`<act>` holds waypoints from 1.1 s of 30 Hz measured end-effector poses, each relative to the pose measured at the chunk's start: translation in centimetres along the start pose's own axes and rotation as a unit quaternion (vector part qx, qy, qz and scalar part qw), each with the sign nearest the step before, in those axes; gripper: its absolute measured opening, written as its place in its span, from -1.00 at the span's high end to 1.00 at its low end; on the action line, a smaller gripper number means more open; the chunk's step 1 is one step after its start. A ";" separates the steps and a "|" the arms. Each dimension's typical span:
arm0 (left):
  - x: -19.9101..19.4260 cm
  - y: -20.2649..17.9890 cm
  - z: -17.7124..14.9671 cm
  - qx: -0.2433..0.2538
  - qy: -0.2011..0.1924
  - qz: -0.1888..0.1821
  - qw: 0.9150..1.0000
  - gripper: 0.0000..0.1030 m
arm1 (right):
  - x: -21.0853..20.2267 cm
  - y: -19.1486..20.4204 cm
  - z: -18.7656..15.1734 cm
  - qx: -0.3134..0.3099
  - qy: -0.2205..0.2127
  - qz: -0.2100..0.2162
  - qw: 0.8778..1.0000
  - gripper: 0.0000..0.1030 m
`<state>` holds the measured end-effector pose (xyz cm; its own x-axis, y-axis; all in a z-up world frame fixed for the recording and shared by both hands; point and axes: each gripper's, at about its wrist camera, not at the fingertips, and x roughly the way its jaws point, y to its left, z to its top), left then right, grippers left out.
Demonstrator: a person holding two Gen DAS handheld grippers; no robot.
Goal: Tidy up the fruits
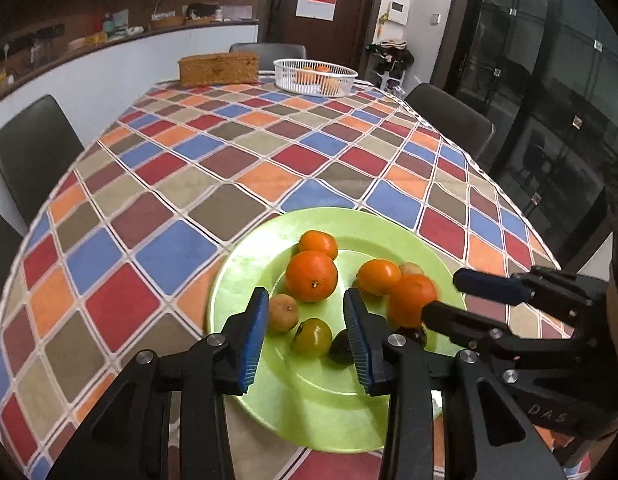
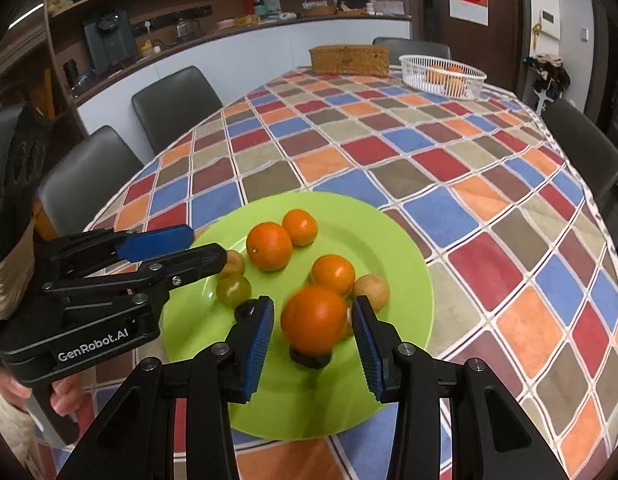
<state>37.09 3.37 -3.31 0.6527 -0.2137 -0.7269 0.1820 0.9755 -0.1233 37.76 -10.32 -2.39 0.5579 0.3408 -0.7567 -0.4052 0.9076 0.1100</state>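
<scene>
A green plate (image 1: 245, 264) (image 2: 393, 240) at the table's near end holds several oranges, a green-yellow fruit (image 1: 313, 337) (image 2: 233, 289), two tan fruits and dark ones. My left gripper (image 1: 305, 336) is open above the plate's near side, over the green-yellow fruit, holding nothing. My right gripper (image 2: 313, 334) is open around a blurred orange (image 2: 315, 319) (image 1: 412, 299), with gaps on both sides; the orange sits over a dark fruit (image 2: 311, 358). Each gripper shows in the other's view: the right gripper (image 1: 445, 295), the left gripper (image 2: 207, 246).
A white basket (image 1: 315, 75) (image 2: 443, 71) with oranges and a wicker box (image 1: 219, 67) (image 2: 349, 60) stand at the table's far end. The checked tablecloth (image 1: 229, 152) stretches between. Dark chairs (image 1: 31, 152) surround the table.
</scene>
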 end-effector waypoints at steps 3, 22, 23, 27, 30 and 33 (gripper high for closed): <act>-1.2 -0.2 -0.1 0.007 -0.007 0.018 1.000 0.23 | -0.9 0.3 0.0 -0.005 -0.011 -0.007 1.000 0.12; -13.4 -5.1 -4.0 0.045 -0.093 0.082 0.991 -0.57 | -13.2 2.9 -4.2 -0.011 -0.101 -0.061 0.993 -0.33; -13.8 -5.4 -4.2 0.045 -0.096 0.082 0.991 -0.59 | -13.8 2.9 -4.5 -0.010 -0.105 -0.063 0.992 -0.35; -16.3 -6.4 -5.6 0.042 -0.109 0.078 0.990 -0.66 | -16.5 3.4 -6.1 -0.006 -0.120 -0.076 0.990 -0.43; -17.7 -7.1 -6.5 0.046 -0.116 0.077 0.989 -0.69 | -18.3 3.6 -7.1 -0.003 -0.130 -0.082 0.988 -0.44; -19.1 -7.9 -7.2 0.050 -0.124 0.075 0.988 -0.69 | -19.9 3.8 -8.1 0.002 -0.139 -0.086 0.987 -0.44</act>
<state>17.86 0.16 6.67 0.8355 -0.0849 -0.5428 0.1330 0.9899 0.0500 19.25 -15.60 7.89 0.7956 0.2344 -0.5586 -0.2842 0.9588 -0.0024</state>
